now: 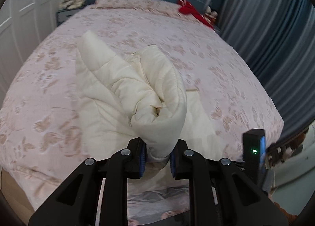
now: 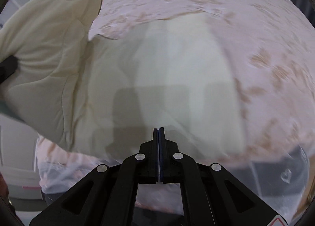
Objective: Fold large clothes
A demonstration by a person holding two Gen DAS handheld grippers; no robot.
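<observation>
A cream quilted padded coat (image 1: 126,92) lies on the bed (image 1: 216,52), which has a pink floral cover. My left gripper (image 1: 157,157) is shut on a thick bunched fold of the coat, lifted off the bed. In the right wrist view the coat (image 2: 177,80) spreads blurred under my right gripper (image 2: 158,130). That gripper is shut, its blue pads together with nothing between them. At the upper left of that view a raised part of the coat (image 2: 51,44) hangs, and the dark tip of the left gripper (image 2: 7,66) shows at the left edge.
A red garment (image 1: 189,9) lies near the pillow (image 1: 122,1) at the head of the bed. Blue curtains (image 1: 275,34) hang on the right, white wardrobe doors (image 1: 23,15) on the left. The right gripper's black body (image 1: 254,147) with a green light shows at right.
</observation>
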